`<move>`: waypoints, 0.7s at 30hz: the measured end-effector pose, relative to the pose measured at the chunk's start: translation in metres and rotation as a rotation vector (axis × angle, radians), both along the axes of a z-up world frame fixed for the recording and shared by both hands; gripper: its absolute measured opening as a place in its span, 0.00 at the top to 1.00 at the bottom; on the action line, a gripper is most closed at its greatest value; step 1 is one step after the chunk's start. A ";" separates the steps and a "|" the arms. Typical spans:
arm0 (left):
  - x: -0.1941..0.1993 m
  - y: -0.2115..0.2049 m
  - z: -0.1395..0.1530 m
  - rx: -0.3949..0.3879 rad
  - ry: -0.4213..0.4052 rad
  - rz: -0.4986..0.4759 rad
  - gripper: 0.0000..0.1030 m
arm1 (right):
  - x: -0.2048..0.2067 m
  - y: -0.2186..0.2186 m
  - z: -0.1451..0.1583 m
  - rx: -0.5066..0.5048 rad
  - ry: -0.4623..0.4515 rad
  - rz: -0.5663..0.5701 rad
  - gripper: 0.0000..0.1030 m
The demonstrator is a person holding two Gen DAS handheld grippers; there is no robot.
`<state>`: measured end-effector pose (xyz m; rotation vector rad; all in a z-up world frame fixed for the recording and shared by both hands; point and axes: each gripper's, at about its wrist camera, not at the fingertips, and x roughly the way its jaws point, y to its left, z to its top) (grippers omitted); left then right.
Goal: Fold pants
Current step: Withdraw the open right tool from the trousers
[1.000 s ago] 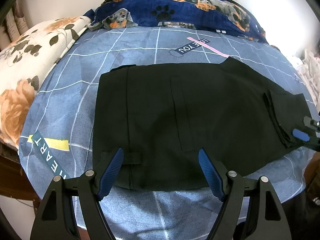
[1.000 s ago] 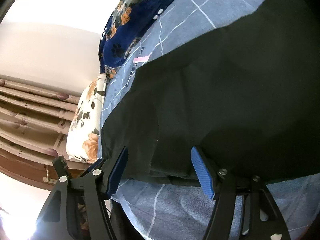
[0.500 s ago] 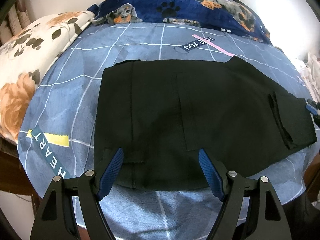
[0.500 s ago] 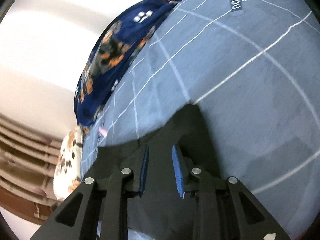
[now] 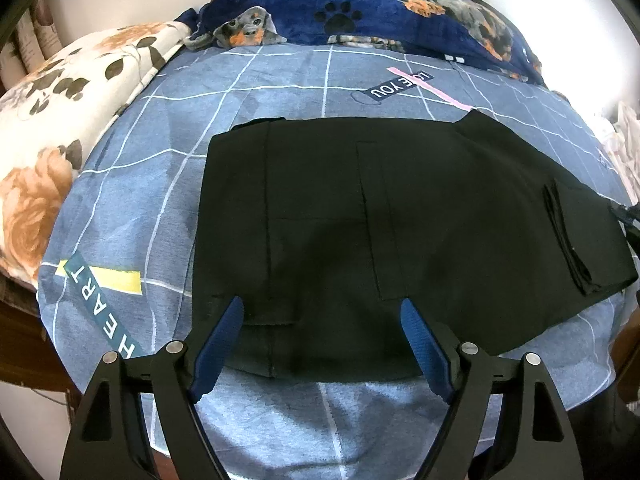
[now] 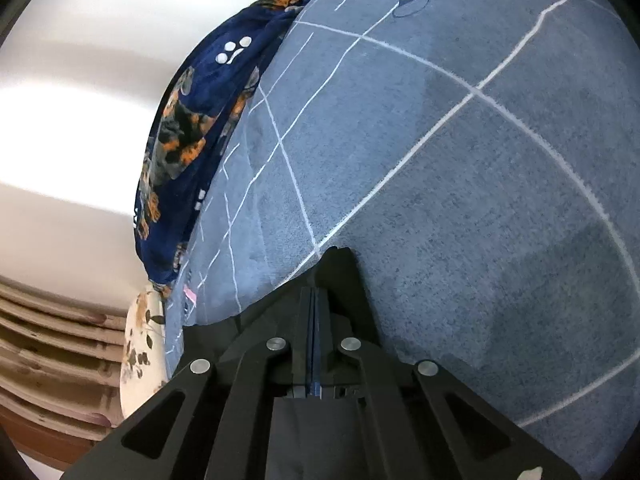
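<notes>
black pants (image 6: 340,264) between pressed fingers (image 6: 310,320)

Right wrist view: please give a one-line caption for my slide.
Right gripper, fingers closed on a corner of the black pants, lying on the blue grid-patterned bedsheet.

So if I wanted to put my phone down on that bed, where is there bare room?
Bare sheet lies between the black pants and the dog-print blanket, and again left of the pants toward the floral quilt. A narrow strip runs along the near edge by the left tongs. The middle is covered by the pants.
</notes>
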<state>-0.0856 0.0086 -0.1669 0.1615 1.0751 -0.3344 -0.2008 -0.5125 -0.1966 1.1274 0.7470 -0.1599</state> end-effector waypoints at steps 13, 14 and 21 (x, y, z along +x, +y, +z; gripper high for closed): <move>0.022 0.084 0.041 -0.223 -0.004 0.164 0.21 | -0.019 0.062 0.014 -0.163 0.009 0.164 0.88; 0.023 0.091 0.043 -0.231 0.001 0.165 0.21 | -0.017 0.063 0.016 -0.160 0.001 0.160 0.88; 0.024 0.126 0.036 -0.322 0.092 0.112 0.24 | -0.004 0.105 0.063 -0.202 -0.121 0.251 0.75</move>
